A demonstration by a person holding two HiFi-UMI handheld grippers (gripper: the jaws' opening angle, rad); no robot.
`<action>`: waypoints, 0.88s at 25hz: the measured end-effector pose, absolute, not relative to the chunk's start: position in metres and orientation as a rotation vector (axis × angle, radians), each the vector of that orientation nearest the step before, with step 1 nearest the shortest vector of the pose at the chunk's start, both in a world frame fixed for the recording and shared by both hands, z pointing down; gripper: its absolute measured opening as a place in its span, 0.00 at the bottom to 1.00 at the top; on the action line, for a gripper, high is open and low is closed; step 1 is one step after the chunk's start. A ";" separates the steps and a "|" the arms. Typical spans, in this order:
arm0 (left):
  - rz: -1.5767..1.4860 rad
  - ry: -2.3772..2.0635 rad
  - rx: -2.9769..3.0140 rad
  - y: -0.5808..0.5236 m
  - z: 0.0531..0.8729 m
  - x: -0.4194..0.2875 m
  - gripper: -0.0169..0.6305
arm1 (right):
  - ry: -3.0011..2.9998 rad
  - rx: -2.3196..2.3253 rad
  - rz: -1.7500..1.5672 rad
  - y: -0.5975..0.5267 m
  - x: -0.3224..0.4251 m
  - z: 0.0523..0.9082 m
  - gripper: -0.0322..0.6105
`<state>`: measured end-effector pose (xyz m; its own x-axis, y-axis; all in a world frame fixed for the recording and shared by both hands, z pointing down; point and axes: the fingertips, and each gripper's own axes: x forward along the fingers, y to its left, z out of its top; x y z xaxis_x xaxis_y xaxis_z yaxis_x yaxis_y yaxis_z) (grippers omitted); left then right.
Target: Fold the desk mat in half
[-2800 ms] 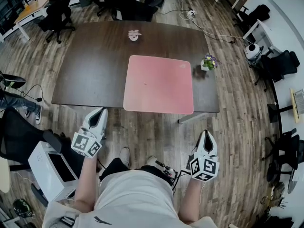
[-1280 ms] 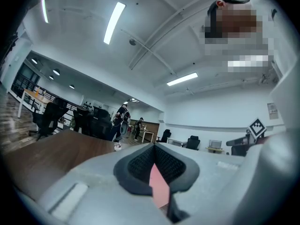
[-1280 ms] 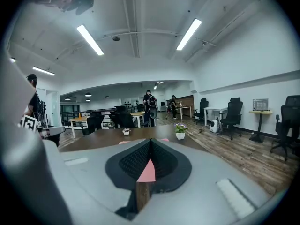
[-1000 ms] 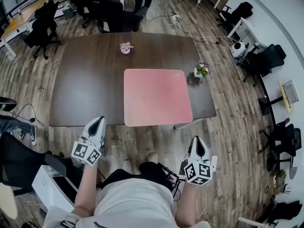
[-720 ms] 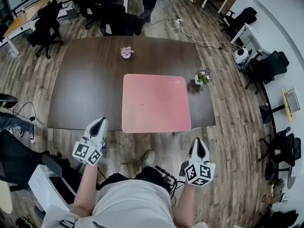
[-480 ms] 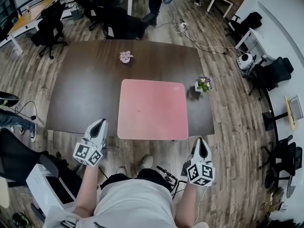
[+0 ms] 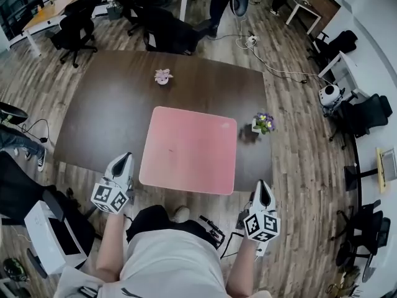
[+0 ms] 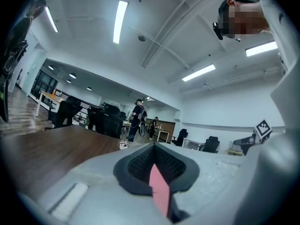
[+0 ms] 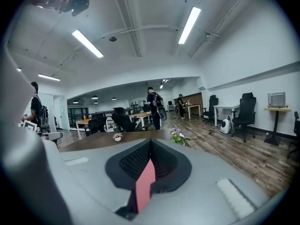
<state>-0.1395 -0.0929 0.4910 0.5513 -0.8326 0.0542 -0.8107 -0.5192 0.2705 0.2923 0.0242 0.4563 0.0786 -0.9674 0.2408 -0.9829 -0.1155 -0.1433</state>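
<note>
At the far left of the head view a white box is seen on the wooden floor, and black office chairs are seen beyond the far left corner of the dark brown table. The left gripper is held low over the table's near edge, just beside the near left corner of the desk mat but apart from it. In the left gripper view its jaws are seen pressed together with nothing gripped; only a thin pink sliver of the mat beyond is seen through the slit below the tips. The pink mat is laid flat and unfolded on the table, close to the near edge and a little right of the middle. A small pot of pink flowers is set well beyond the mat's far left corner, and a pot of purple flowers is placed just beside its far right corner. The right gripper is held off the table, near the mat's near right corner and apart from it. Its jaws are likewise seen together in the right gripper view, nothing being clamped between them.
</note>
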 end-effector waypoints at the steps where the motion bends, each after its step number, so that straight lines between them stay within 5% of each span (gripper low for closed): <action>1: -0.113 -1.379 2.515 -0.095 0.493 -0.139 0.03 | -2.052 2.265 0.436 0.020 0.296 0.457 0.05; 22: 0.028 -1.290 2.486 -0.162 0.538 -0.098 0.03 | -1.985 2.322 0.514 -0.030 0.325 0.480 0.05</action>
<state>-0.0985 -0.1622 0.5376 0.5876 -0.7908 0.1711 -0.7976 -0.5305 0.2871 0.3249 -0.0296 0.4800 0.1239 -0.9530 0.2764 -0.9675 -0.1779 -0.1796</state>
